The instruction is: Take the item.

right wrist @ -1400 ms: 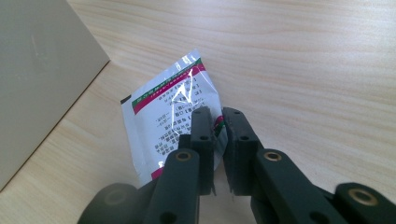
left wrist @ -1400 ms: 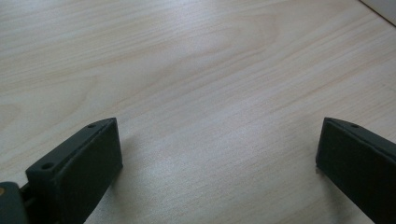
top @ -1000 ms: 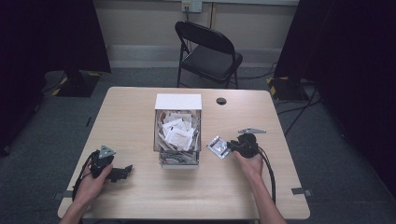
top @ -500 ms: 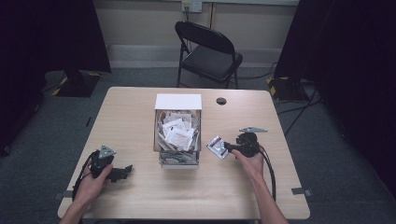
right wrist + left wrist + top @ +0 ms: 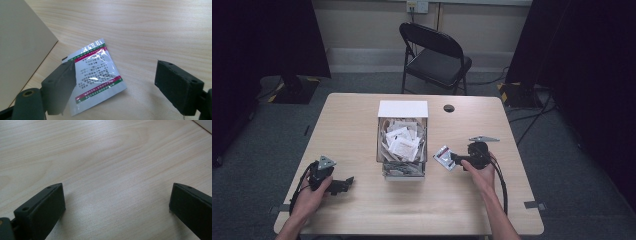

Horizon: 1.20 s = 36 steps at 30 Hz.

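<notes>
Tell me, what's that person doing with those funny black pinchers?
A person holds a gripper in each hand at a wooden table. The right gripper has just been opening, and a small packet lies flat on the table between its jaws, beside a box of packets. The left gripper waits open over bare wood.

We note one sachet (image 5: 96,75), white and glossy, red and green bands along two edges, fine print between. It lies flat on the tabletop (image 5: 160,30), skewed, just beside the clear box (image 5: 402,145).
</notes>
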### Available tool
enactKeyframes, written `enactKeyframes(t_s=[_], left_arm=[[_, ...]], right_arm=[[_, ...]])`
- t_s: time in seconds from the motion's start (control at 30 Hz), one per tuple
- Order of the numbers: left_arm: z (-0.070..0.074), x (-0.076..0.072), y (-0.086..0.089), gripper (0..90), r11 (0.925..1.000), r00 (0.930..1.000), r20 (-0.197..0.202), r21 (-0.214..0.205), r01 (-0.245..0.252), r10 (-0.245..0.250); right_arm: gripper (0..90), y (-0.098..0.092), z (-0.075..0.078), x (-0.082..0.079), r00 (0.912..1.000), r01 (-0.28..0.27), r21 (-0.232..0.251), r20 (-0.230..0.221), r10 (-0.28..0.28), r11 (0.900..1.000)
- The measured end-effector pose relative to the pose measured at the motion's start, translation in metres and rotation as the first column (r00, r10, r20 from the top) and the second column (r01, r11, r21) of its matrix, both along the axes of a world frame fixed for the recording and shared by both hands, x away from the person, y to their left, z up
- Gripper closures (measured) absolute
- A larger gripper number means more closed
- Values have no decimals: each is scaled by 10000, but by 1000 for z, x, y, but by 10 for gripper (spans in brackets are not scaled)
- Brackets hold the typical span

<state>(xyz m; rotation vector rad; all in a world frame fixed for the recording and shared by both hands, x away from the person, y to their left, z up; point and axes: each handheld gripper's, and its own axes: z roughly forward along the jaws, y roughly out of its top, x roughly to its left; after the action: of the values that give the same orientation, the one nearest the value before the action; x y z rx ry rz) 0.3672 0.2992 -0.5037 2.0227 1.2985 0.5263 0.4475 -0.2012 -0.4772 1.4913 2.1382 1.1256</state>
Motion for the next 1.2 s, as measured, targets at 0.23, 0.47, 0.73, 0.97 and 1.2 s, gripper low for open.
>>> enactKeyframes(t_s=[0.23, 0.47, 0.73, 0.97, 1.2], left_arm=[[0, 0, 0, 0, 10000, 10000, -1, 22, 11, -11], [0, 0, 0, 0, 10000, 10000, 4, 6, -7, 7], [0, 0, 0, 0, 10000, 10000, 4, 10, -4, 4], [0, 0, 0, 0, 10000, 10000, -4, 16, 11, -11], [0, 0, 0, 0, 10000, 10000, 3, -1, -3, 3]], right_arm=[[161, -1, 6, -9, 10000, -66, -27, 45, 66, 10000], [175, -4, 13, -18, 9997, 3, 5, 231, -3, 10000], [188, -12, 16, -35, 9999, 107, -260, 116, -104, 9996], [189, -36, 1, -53, 9985, 532, -1623, 4, -539, 9853], [183, -74, -7, -73, 9900, 1333, -1948, -185, -1395, 9718]])
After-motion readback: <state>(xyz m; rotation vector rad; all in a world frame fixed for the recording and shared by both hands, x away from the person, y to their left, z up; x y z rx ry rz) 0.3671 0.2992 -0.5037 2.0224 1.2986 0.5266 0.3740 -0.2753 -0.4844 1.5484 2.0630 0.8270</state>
